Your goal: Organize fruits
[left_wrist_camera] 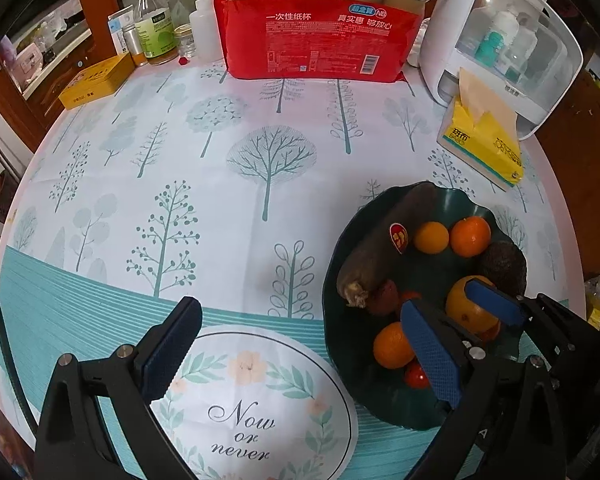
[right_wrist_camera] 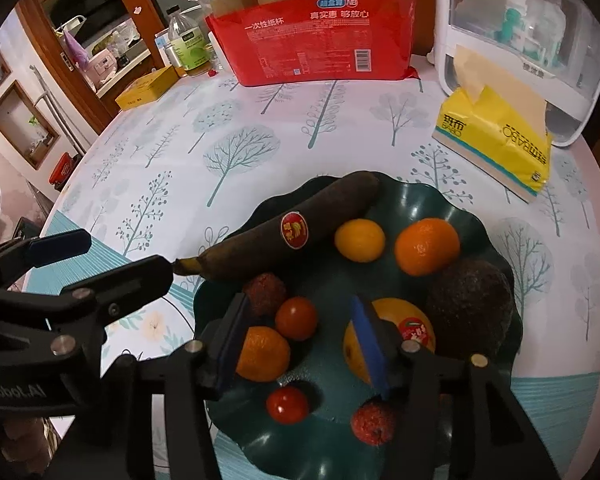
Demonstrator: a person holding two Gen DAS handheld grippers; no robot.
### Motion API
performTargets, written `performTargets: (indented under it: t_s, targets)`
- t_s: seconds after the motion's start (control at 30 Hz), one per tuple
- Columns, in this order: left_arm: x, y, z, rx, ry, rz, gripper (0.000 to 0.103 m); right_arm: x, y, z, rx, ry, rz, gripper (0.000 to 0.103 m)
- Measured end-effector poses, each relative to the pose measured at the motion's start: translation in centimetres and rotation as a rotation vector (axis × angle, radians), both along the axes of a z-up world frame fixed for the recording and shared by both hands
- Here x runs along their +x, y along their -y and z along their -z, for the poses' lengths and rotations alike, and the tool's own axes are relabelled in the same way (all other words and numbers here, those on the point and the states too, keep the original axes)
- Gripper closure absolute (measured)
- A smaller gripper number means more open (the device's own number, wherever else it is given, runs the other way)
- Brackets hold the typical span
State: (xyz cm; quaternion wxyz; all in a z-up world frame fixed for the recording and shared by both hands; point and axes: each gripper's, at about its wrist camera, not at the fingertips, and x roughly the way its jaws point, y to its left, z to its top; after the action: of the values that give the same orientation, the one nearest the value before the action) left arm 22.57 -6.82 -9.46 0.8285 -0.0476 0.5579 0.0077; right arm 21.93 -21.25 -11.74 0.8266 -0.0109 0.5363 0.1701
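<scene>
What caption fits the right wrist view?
Open right gripper above a dark green plate of fruit, blackened banana at its rim.

A glossy dark-green plate (right_wrist_camera: 440,200) is seen on a smooth printed tablecloth (right_wrist_camera: 260,152). A matt, blackened banana (right_wrist_camera: 260,240) and rough-skinned lychees (right_wrist_camera: 374,424) are held in it. Shiny red plastic wraps the paper cups (right_wrist_camera: 312,48).

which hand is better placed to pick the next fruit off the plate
Right. The right tool hangs open over the green plate, beside the small orange. The left tool is open over bare tablecloth beside the plate.
</scene>
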Motion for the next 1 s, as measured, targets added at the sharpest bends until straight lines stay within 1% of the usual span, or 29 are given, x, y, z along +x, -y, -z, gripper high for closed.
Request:
performTargets:
  t_s: [0.17,0.5,0.7,0.83,1.0]
  targets:
    - [-1.1,0.2,-0.9,-0.010,0.013,0.021,0.004,-0.9,0.7,-0.7,0.003,0.003,0.034,0.050]
    - [-5.0,0.1,-4.2,-0.015,0.088,0.069,0.004,-4.0,2.4,-2.9,0.014,0.008,0.127,0.050]
    - [-8.7,-0.9,-5.9,-0.029,0.121,0.095,0.004,-7.3,2.5,-4.6,0.026,0.029,0.170,0.049]
    - [-11.5,-1.8,-6.6,-0.018,0.144,0.104,0.004,-10.1,2.1,-5.8,0.044,0.045,0.196,0.047]
    - [-15.4,-3.4,-7.3,-0.001,0.159,0.104,0.004,-14.1,0.6,-7.4,0.034,0.083,0.205,0.046]
